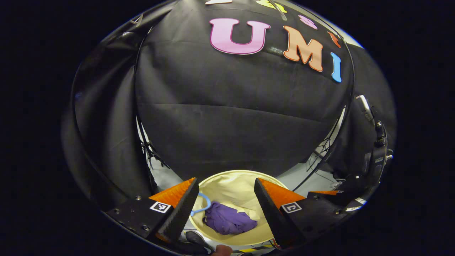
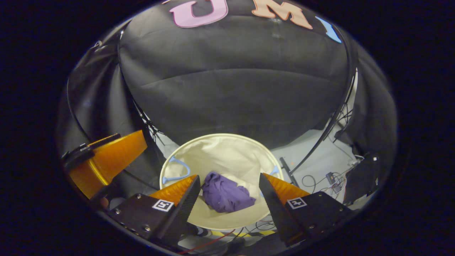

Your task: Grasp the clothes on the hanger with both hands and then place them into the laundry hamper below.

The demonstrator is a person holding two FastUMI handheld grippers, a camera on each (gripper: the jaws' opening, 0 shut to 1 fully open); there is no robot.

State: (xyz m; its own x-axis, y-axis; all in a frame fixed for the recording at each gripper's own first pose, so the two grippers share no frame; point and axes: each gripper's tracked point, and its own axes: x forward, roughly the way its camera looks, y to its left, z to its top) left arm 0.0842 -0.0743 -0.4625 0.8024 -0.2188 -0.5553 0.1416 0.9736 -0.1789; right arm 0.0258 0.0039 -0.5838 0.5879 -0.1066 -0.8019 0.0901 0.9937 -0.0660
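Observation:
A crumpled purple garment (image 1: 229, 221) (image 2: 226, 195) lies at the bottom of the cream laundry hamper (image 1: 234, 185) (image 2: 220, 153), a round open bin with a blue handle (image 1: 202, 204) (image 2: 176, 170) at its rim. My left gripper (image 1: 224, 209) hovers above the hamper, open, nothing between its orange-and-black fingers. My right gripper (image 2: 229, 199) also hangs over the hamper, open and holding nothing. In the right gripper view the left gripper's orange finger (image 2: 110, 158) shows at the left edge. In the left gripper view part of the right gripper (image 1: 330, 193) shows at the right.
Black cloth walls close in the booth behind the hamper. Cables (image 2: 321, 181) and a small device lie on the pale floor (image 2: 312, 156) to the hamper's right. Curved black frame poles (image 2: 330, 124) run down both sides.

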